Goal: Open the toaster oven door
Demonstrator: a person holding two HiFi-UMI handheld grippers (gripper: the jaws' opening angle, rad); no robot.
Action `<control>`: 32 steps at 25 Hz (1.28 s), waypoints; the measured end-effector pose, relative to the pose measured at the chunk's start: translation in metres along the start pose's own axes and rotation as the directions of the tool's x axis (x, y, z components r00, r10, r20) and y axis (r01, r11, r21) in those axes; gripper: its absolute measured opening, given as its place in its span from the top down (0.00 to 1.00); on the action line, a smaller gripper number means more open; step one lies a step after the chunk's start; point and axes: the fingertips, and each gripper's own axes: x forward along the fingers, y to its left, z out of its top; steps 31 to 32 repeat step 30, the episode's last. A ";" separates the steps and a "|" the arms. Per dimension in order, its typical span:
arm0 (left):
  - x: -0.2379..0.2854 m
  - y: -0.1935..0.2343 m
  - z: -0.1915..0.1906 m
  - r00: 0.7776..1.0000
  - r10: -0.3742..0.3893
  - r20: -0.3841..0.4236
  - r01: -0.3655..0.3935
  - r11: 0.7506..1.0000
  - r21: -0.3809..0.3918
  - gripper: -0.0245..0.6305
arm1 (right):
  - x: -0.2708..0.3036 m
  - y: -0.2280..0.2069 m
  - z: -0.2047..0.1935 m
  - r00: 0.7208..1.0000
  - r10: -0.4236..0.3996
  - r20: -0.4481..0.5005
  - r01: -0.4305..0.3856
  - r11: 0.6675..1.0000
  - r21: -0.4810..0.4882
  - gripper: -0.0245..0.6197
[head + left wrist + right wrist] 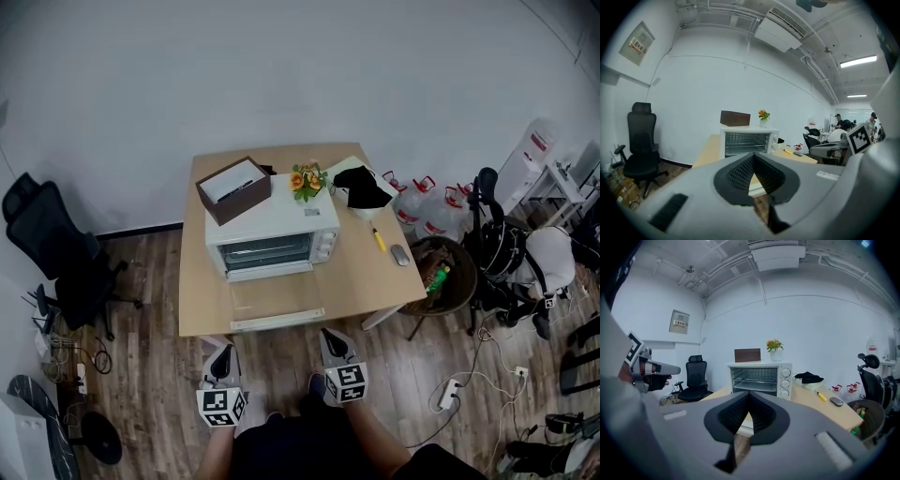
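Toaster oven (272, 234) door (277, 302) down; wire rack (753, 378) inside.

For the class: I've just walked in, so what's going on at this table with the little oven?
A person stands at the table with a gripper in each hand. The white toaster oven has its glass door folded down flat, with the racks showing. The left gripper and right gripper hover short of the table, fingers together, holding nothing.

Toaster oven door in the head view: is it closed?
No, the door lies folded down flat in front of the toaster oven, leaving its front open.
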 end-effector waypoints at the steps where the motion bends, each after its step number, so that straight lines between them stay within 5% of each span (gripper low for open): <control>1: -0.001 0.000 -0.004 1.000 0.007 -0.008 -0.007 1.000 0.004 0.97 | -0.001 -0.001 -0.001 1.000 -0.002 -0.002 0.002 1.000 0.008 0.95; 8: -0.008 -0.004 -0.011 1.000 0.005 -0.014 -0.005 1.000 -0.012 0.97 | -0.010 -0.009 -0.009 0.998 -0.053 -0.021 0.053 0.998 0.030 0.95; 32: -0.010 -0.014 -0.012 1.000 -0.004 0.016 0.004 1.000 0.001 0.97 | -0.025 0.000 -0.009 1.000 0.005 0.003 -0.005 1.000 -0.002 0.95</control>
